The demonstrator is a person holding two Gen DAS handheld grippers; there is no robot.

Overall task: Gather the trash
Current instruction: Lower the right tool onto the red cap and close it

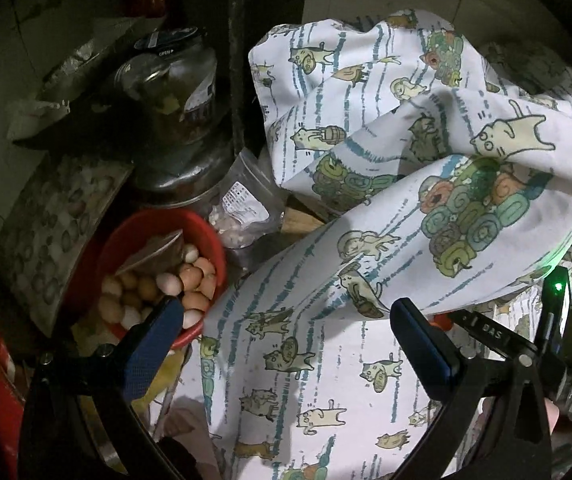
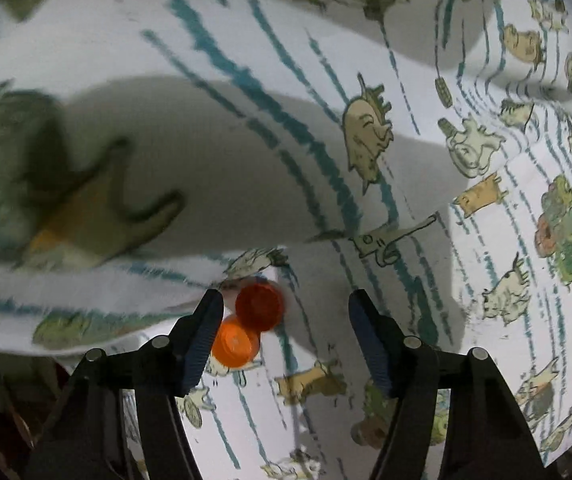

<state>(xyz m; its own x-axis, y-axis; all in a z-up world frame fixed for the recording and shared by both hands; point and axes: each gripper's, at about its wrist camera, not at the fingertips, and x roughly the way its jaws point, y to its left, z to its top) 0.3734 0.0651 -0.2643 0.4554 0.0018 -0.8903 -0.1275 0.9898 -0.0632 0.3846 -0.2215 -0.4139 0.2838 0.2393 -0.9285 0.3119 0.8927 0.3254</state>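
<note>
- Draping over nearly everything, the cat-print sheet [image 1: 366,208] is the landmark; its loose folds rise just above the trash and could flop down over it, or get pinched in the jaws along with it.
- Crowding the sheet's left edge are a glass jar [image 1: 173,92] and, below it, a red bowl of eggs [image 1: 157,280]. The left gripper [image 1: 286,344] hangs over the sheet with its jaws spread wide and nothing between them, and its left finger [image 1: 153,344] sits right at the bowl's rim, so a careless swing, I'd say, could crack eggs.
- Lying on the sheet, tucked under the lip of a fold, are two small orange caps [image 2: 249,320], the likely trash. The right gripper [image 2: 286,328] has its jaws wide open around them, holding nothing; the caps sit hard against the left finger [image 2: 201,340], off centre.
- Closing from here could flick one cap away under the fold, or catch only one.
</note>
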